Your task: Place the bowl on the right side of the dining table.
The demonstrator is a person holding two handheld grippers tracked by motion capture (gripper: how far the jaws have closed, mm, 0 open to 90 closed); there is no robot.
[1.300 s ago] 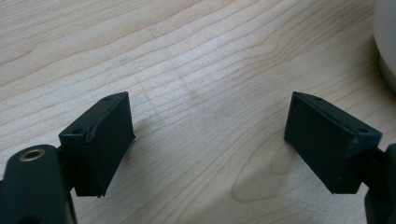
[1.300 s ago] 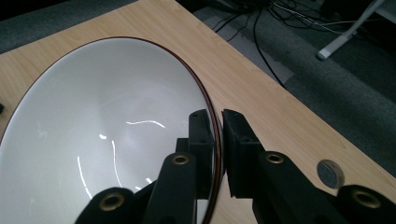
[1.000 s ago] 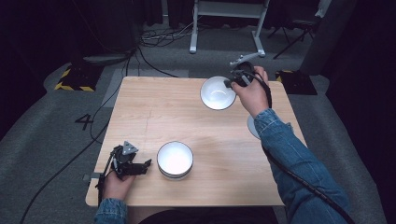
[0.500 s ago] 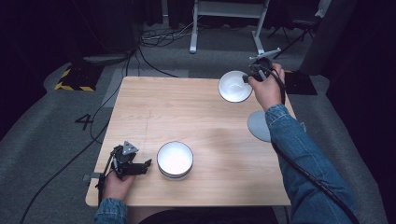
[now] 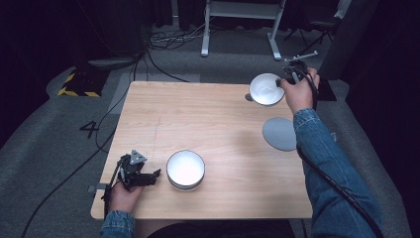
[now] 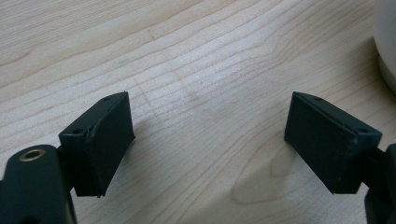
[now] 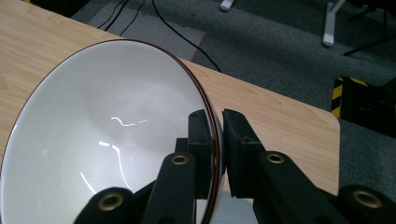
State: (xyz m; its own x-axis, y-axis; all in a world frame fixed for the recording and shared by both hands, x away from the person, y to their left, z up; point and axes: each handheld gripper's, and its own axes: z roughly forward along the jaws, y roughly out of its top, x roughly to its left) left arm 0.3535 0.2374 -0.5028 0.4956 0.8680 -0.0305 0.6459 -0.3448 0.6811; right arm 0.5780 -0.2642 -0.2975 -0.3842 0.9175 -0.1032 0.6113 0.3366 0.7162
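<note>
High view
- right hand-held gripper (image 5: 286, 82): at the far right corner of the worktop (image 5: 213, 119), pinching the rim of a white bowl (image 5: 265, 89)
- white bowl: lifted, tilted, its inside facing the camera, over the worktop's far right edge; small dark shadow just left of it
- grey disc (image 5: 279, 133): flat on the worktop, nearer the person than the held bowl, partly under the denim sleeve (image 5: 327, 173)
- left hand-held gripper (image 5: 151, 175): near left corner, low on the worktop, pointing right toward a second bowl (image 5: 185, 169); jaws spread
- second bowl: white, upright, on the worktop near the front edge, just beside the left gripper's tips, apart from them
- floor: grey carpet, black cables, a white frame leg beyond the worktop

Left gripper view
- left hand-held gripper (image 6: 210, 144): jaws spread wide, bare wood between them
- second bowl (image 6: 386, 42): white wall at the top right edge, beyond the right-hand jaw, not touched
- worktop (image 6: 196, 70): light wood grain

Right gripper view
- right hand-held gripper (image 7: 216, 140): jaws pressed together on the bowl's rim, one pad inside, one outside
- white bowl (image 7: 112, 135): glossy white inside, thin dark rim line, tipped toward the camera
- worktop (image 7: 285, 126): its rounded corner behind the bowl, carpet and cables past it
</note>
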